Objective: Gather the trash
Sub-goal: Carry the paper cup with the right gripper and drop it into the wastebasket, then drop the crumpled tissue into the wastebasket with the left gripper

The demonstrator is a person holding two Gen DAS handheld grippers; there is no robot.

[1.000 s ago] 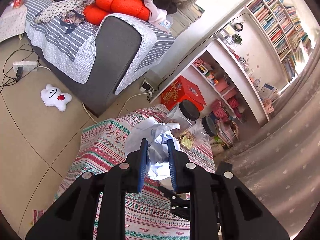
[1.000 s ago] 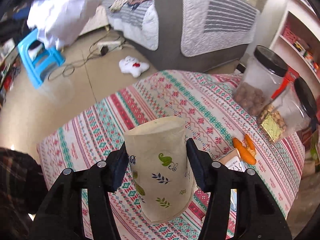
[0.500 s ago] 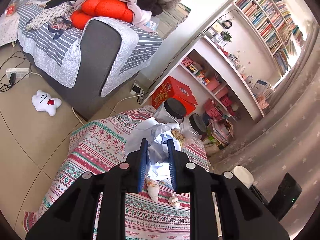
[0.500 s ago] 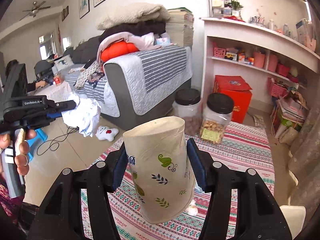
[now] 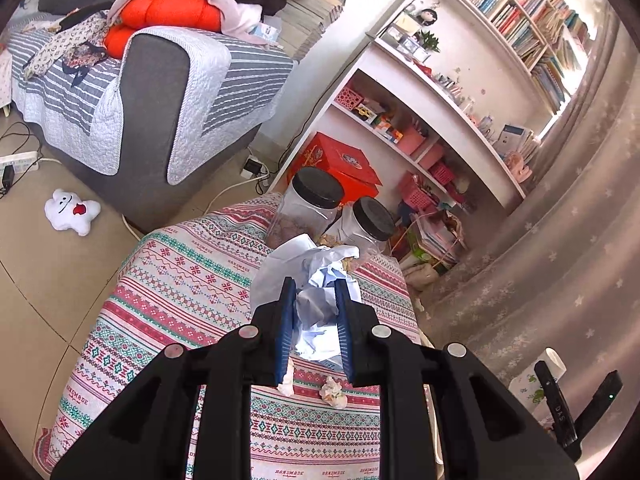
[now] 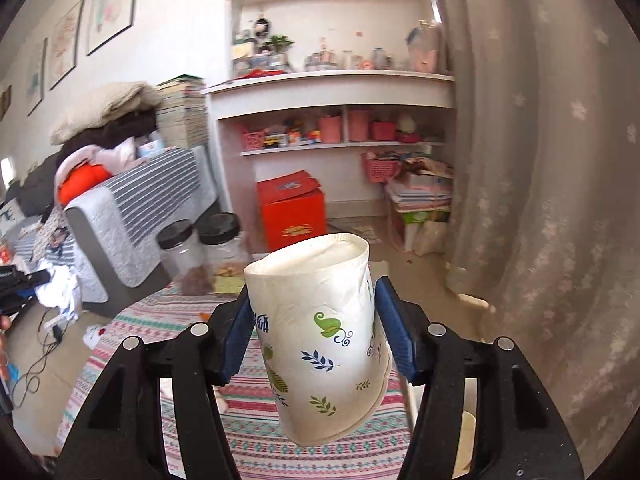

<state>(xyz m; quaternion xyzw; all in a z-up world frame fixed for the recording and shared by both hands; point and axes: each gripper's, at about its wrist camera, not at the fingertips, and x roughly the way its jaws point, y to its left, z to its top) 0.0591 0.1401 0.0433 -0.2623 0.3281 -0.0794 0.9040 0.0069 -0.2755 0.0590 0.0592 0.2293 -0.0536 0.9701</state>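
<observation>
Aloft, left hand-held gripper [image 5: 315, 312] pinches crumpled paper [image 5: 316, 300]; right hand-held gripper [image 6: 316, 332] squeezes paper cup [image 6: 320, 336].

The left wrist view looks steeply down from above the patterned table [image 5: 192, 280], facing the sofa [image 5: 160, 92] and shelves [image 5: 420, 92]. The right wrist view sits lower, nearly level, facing the shelves [image 6: 336, 88]. Both share the table [image 6: 168, 316], 2 black-lidded jars [image 5: 320, 208], red box [image 6: 290, 208] and sofa [image 6: 128, 208].
</observation>
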